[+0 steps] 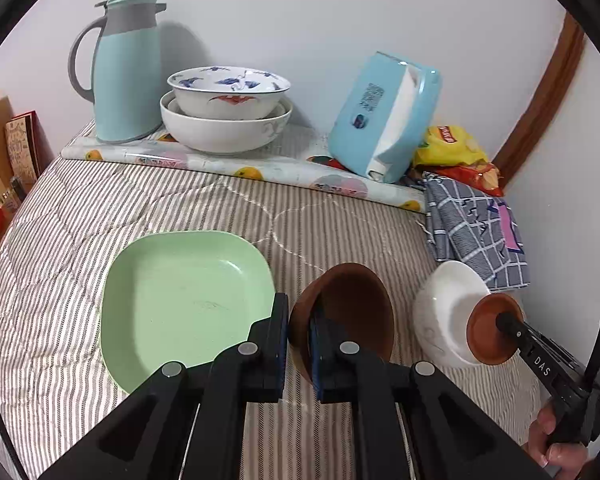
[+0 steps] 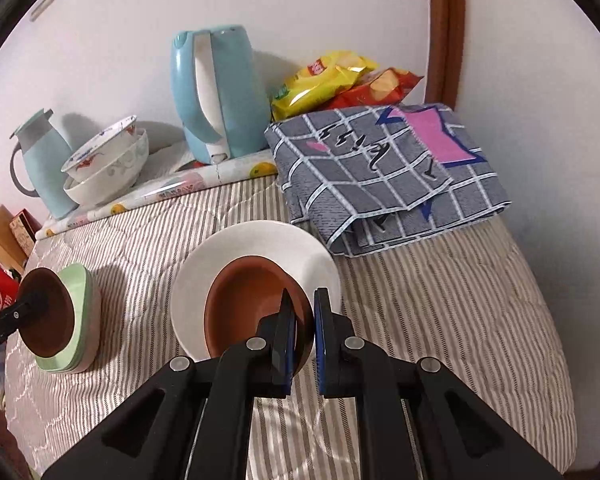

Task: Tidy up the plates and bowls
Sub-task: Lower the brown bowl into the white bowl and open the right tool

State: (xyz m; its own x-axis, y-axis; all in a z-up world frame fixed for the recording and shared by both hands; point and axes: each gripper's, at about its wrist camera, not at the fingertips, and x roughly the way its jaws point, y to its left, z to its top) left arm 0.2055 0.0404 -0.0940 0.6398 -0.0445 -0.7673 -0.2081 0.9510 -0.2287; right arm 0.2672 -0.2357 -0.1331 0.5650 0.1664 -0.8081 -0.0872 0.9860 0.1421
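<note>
In the left wrist view, your left gripper (image 1: 299, 338) is closing its two fingers on the rim of a dark brown bowl (image 1: 352, 308), one finger outside the wall and one inside, and the bowl is tilting up on its side just beside the green plate (image 1: 180, 300). The green plate is lying on the striped bed cover (image 1: 140, 200). To the right, your right gripper (image 1: 508, 326) is holding a smaller terracotta bowl (image 1: 488, 330) at its rim, and this bowl is sitting in the mouth of a white bowl (image 1: 444, 312) that is tilting toward you. At the back, two patterned bowls (image 1: 228, 108) are sitting nested one in the other on a fruit-print mat (image 1: 260, 168), between a pale blue thermos jug (image 1: 124, 72) and a blue tissue pack (image 1: 384, 116). In the right wrist view, your right gripper (image 2: 304, 328) is pinching the near rim of the terracotta bowl (image 2: 240, 304) with the fingers almost together, and the bowl is resting inside the white bowl (image 2: 268, 240). At the left, the left gripper (image 2: 26, 306) is gripping the dark brown bowl (image 2: 48, 312), which is touching the green plate (image 2: 82, 312); here the plate is looking stacked on another one. A folded checked cloth (image 2: 380, 176) is lying behind the white bowl, near snack bags (image 2: 340, 80).
</note>
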